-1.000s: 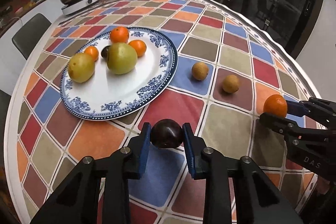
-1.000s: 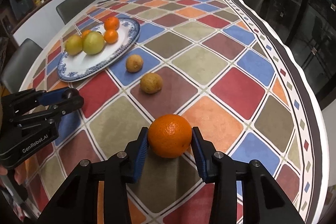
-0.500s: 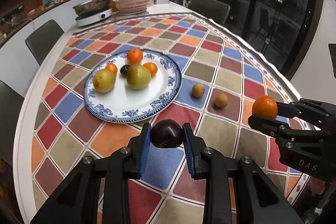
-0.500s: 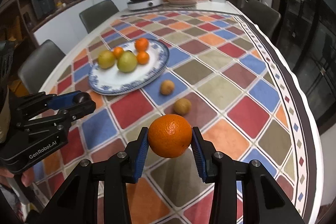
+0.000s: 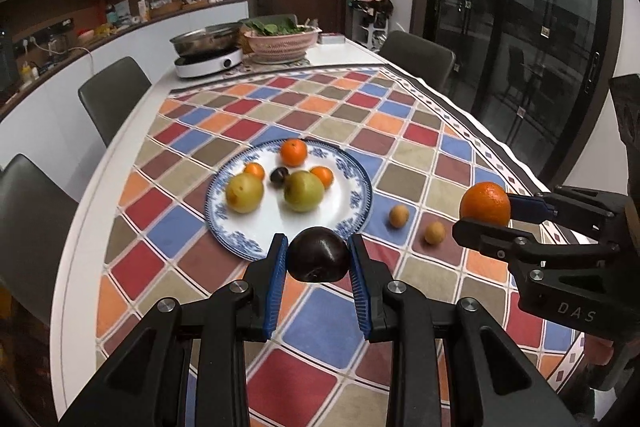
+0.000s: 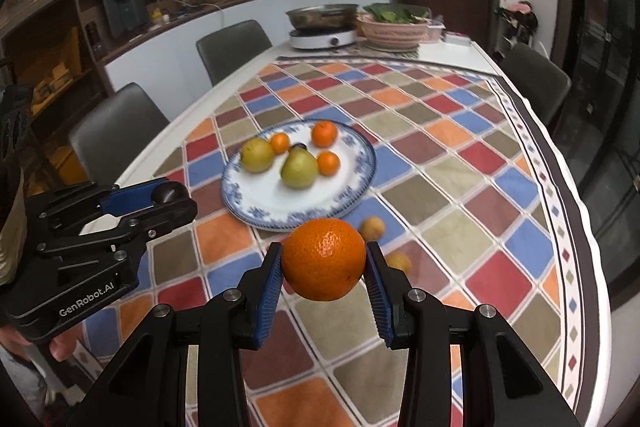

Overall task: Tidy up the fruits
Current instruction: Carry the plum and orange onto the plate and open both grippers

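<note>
Right up front in the left view, left gripper (image 5: 319,259) clamped on a dark plum (image 5: 319,254), blue pads tight on both sides, held up off the cloth. Same deal off to the right — right gripper (image 6: 324,261) squeezing an orange (image 6: 323,259), also lifted clear of the table (image 5: 132,131).

Straight ahead of the plum and a bit lower, the plate (image 5: 360,187); near rim just past the left gripper's tips. So probably a short push forward and down for the plum. For the orange, plate ahead and slightly to the left, with two small tan fruits (image 5: 399,215) on the cloth in between, close beside the plate's right edge. Left hand the nearer one, by the look of it.

On the plate: two yellow-green pears (image 5: 244,193), three small oranges (image 5: 293,152), one small dark fruit (image 5: 279,175) tucked among them. All bunched toward the far half — near half bare white, plenty of room to land stuff.

Plum: smooth, glossy, near-black, roundish, no real long axis. Orange: bright, pebbly skin, round too. Likely to roll once let go, so best set down gently away from the rim.
</note>
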Demonstrator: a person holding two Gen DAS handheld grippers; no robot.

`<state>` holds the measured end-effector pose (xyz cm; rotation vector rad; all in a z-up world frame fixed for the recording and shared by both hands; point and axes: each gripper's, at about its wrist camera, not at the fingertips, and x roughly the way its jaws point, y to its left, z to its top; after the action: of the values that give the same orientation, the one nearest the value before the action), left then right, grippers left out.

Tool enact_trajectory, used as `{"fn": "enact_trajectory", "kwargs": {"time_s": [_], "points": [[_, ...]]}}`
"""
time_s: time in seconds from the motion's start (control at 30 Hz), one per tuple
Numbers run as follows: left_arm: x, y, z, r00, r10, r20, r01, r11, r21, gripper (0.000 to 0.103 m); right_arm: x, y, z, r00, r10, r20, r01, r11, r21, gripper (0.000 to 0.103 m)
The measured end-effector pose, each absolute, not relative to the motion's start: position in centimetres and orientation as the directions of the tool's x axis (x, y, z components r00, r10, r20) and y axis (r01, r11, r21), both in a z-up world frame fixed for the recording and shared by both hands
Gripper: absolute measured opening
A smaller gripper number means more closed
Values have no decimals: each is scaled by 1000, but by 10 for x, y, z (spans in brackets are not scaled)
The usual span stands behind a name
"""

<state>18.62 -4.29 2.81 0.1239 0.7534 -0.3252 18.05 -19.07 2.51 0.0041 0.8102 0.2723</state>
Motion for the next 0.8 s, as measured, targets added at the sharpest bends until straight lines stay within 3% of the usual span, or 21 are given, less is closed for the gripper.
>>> {"fn": "enact_trajectory", "kwargs": {"time_s": [0.33,0.8], "points": [[206,-30,35,709,-225,-668,305,953,3,30,206,-172,42,673,277,-686,-302,949,87,41],[252,-19,11,681,-220,-698,291,957,-17,30,262,-154,24,603,316,-733,-376,923,89,41]]}}
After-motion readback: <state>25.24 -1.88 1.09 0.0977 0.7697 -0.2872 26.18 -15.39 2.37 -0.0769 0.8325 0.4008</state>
